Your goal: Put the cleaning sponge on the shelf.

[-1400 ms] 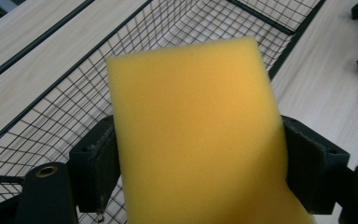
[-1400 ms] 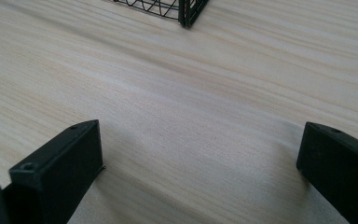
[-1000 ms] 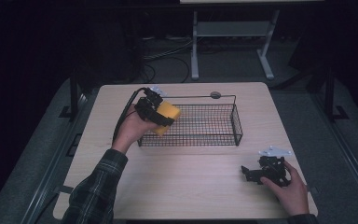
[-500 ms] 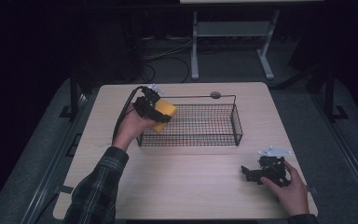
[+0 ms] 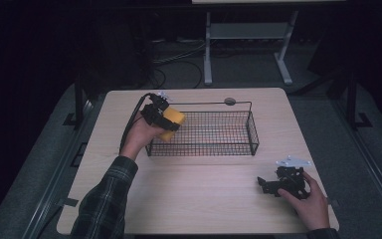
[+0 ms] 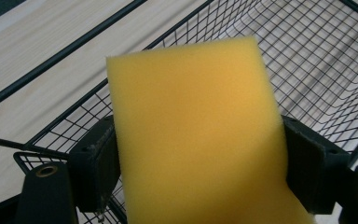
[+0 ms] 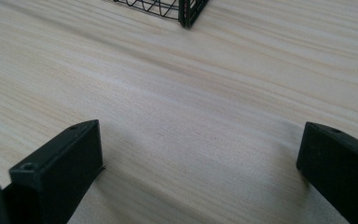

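Yellow foam sponge (image 6: 200, 135), clamped between the two jaws of my left gripper (image 5: 158, 115) and held above the near-left corner of the black wire basket (image 5: 251, 130). In the left gripper view the block stands proud of the jaws, its free end over the mesh floor and its lower part over the rim wire. My right gripper (image 5: 283, 182) rests low on the light wooden table (image 5: 204, 194), well apart from the basket, jaws spread wide with nothing between them. Probable hazard: because the sponge straddles the corner, a release here could let it catch the rim and tumble outside onto the table. The foam also looks soft, so it may cling briefly to one jaw and drop askew.
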Demonstrator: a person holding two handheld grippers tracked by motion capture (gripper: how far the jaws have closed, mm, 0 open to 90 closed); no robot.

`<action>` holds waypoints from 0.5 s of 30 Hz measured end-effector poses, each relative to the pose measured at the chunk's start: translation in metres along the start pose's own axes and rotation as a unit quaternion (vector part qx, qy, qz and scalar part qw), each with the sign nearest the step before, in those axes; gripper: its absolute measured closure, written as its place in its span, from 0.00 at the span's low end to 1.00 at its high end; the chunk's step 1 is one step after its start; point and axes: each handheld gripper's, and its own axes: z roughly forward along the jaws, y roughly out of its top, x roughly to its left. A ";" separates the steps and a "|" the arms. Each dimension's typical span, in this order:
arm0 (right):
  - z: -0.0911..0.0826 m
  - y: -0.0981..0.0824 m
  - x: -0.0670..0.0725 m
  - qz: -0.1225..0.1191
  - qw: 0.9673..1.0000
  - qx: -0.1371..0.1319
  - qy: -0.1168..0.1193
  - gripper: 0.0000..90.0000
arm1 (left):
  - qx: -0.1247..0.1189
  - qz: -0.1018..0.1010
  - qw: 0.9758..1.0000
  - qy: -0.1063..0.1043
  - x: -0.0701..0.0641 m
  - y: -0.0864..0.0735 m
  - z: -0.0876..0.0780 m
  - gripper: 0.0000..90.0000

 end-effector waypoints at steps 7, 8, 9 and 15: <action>0.000 0.000 0.000 -0.001 1.000 0.000 0.000 0.00 | 0.006 -0.009 1.000 -0.002 0.004 -0.005 0.009 0.24; 0.000 0.000 0.000 0.000 1.000 0.000 0.000 0.00 | 0.007 -0.010 1.000 -0.002 0.004 -0.005 0.010 0.24; 0.000 0.000 0.000 0.000 1.000 0.000 0.000 0.00 | 0.009 -0.010 1.000 -0.003 0.005 -0.006 0.012 0.24; 0.000 0.000 0.000 -0.001 1.000 0.000 0.000 0.00 | 0.015 -0.015 1.000 -0.003 0.007 -0.009 0.020 0.24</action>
